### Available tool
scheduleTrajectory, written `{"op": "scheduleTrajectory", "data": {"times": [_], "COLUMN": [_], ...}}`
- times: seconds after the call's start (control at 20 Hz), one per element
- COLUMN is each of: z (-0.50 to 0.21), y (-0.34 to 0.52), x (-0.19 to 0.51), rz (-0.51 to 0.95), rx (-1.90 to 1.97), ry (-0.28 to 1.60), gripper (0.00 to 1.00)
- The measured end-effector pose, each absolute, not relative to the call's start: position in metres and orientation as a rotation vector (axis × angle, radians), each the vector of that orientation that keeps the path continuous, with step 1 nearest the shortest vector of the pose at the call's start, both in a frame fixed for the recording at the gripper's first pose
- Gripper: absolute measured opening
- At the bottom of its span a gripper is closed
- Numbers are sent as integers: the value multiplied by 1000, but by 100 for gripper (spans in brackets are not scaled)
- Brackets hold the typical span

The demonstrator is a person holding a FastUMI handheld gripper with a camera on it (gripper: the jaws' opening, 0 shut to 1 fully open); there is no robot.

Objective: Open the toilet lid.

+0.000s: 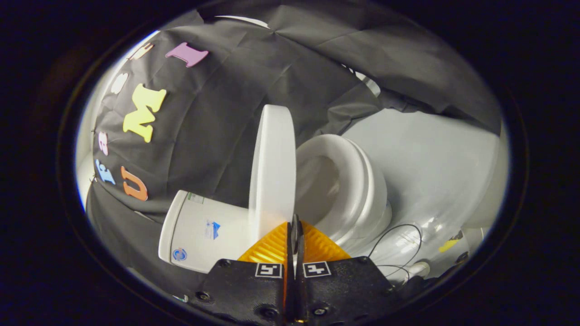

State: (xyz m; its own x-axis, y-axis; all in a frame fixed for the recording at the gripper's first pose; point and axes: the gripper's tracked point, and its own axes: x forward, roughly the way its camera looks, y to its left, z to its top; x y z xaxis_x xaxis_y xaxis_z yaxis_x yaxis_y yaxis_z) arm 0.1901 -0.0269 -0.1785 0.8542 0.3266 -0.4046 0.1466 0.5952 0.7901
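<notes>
Black cloth drapes the booth behind a white toilet that stands on a pale glossy floor (430,149); the camera is rolled, so the toilet appears tipped on its side. Its lid (272,167) already stands well clear of the seat (358,181), with the bowl's opening showing between them and the tank (199,231) lying behind the lid. It looks like a rigid plastic panel, smooth and probably slippery, light enough to swing on its hinge yet liable to drop back if released short of resting on the tank. The free front edge, farthest from the hinge, seems the best place to take hold, as the thin rim fits between two fingers there. The gripper (295,226) is at that rim, its fingers drawn nearly together, but whether both press on the lid I cannot tell. Thin black cables (398,235) lie on the floor beside the toilet's base.
</notes>
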Motion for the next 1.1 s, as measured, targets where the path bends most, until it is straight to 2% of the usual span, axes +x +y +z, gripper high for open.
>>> {"op": "scheduleTrajectory", "data": {"times": [1.1], "z": [-114], "y": [18], "x": [186], "rz": [92], "rx": [680], "ry": [505], "gripper": [4]}}
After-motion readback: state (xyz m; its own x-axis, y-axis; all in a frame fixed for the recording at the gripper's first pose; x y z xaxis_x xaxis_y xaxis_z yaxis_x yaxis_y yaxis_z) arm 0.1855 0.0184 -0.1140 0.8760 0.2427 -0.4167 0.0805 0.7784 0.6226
